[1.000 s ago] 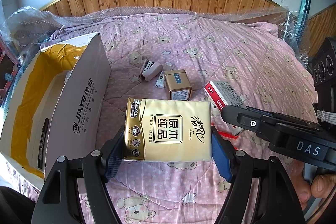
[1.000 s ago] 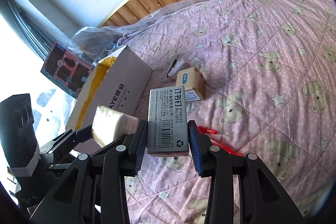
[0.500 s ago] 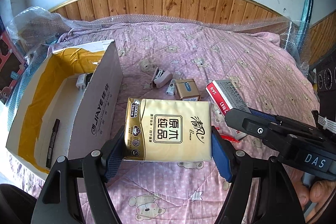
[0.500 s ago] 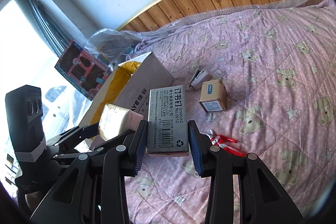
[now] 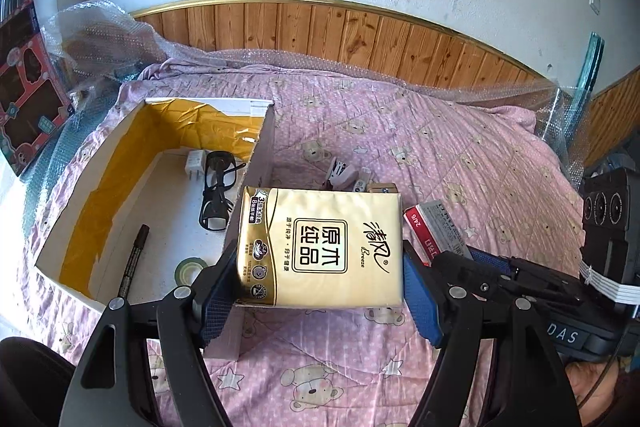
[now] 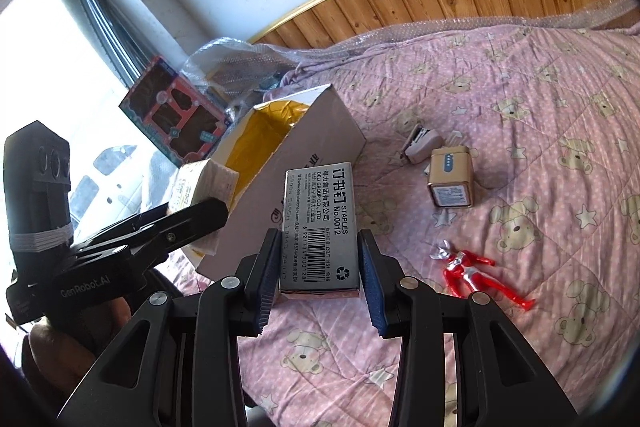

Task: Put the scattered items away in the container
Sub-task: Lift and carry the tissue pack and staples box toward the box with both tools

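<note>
carrying two items toward the cardboard box (image 5: 264, 131), both claws are loaded. the left gripper (image 5: 320, 283) is clamped on the gold tissue pack (image 5: 320, 247), which hangs over the box's near right wall, the open interior lying ahead and to its left. the right gripper (image 6: 316, 267) is closed around the grey staples box (image 6: 318, 227), held above the quilt (image 6: 520, 107) with the container ahead and to its left. already inside the box: glasses (image 5: 216, 195), a marker (image 5: 134, 259), a tape roll (image 5: 190, 269) and a white plug (image 5: 195, 165). ahead and right of the right claw, a stapler (image 6: 422, 143), a tan power bank (image 6: 450, 183) and a red figure (image 6: 476, 275) lie loose. this looks like the transport step; next, the left claw likely needs to shift further left over the opening before releasing, then the right follows.
</note>
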The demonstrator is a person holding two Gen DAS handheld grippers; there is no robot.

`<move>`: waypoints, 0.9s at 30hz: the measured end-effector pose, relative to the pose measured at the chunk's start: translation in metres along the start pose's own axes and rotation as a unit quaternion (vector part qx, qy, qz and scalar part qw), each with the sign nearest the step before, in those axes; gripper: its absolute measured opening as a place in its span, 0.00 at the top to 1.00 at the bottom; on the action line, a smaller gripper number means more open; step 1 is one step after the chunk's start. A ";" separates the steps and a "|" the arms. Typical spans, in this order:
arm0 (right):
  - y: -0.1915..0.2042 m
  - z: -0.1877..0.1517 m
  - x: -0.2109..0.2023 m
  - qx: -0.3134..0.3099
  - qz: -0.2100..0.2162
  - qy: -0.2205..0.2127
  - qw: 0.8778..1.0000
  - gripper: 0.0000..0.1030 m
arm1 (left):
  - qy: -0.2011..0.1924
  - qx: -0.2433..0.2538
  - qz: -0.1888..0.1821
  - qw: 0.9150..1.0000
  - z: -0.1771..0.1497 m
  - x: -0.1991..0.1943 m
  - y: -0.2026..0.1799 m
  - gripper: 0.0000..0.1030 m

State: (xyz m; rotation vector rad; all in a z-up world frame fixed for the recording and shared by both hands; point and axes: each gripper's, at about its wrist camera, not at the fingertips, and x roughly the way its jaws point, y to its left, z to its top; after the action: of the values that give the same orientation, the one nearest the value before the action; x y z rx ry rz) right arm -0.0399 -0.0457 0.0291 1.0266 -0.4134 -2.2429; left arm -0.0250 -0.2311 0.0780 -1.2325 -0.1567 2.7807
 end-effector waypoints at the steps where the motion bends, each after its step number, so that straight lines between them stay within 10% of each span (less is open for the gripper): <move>1: 0.005 -0.001 0.001 -0.005 0.000 0.001 1.000 0.61 | -0.001 -0.003 -0.001 1.000 0.000 -0.001 0.003 0.28; 27: 0.074 -0.008 0.020 -0.055 -0.026 0.009 0.998 0.61 | -0.022 -0.099 -0.050 0.994 -0.006 -0.019 0.086 0.28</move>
State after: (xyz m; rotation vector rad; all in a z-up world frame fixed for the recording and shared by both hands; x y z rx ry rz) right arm -0.0135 -0.1145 0.0505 1.0097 -0.2554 -2.2734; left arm -0.0119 -0.3186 0.0764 -1.1659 -0.4951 2.7597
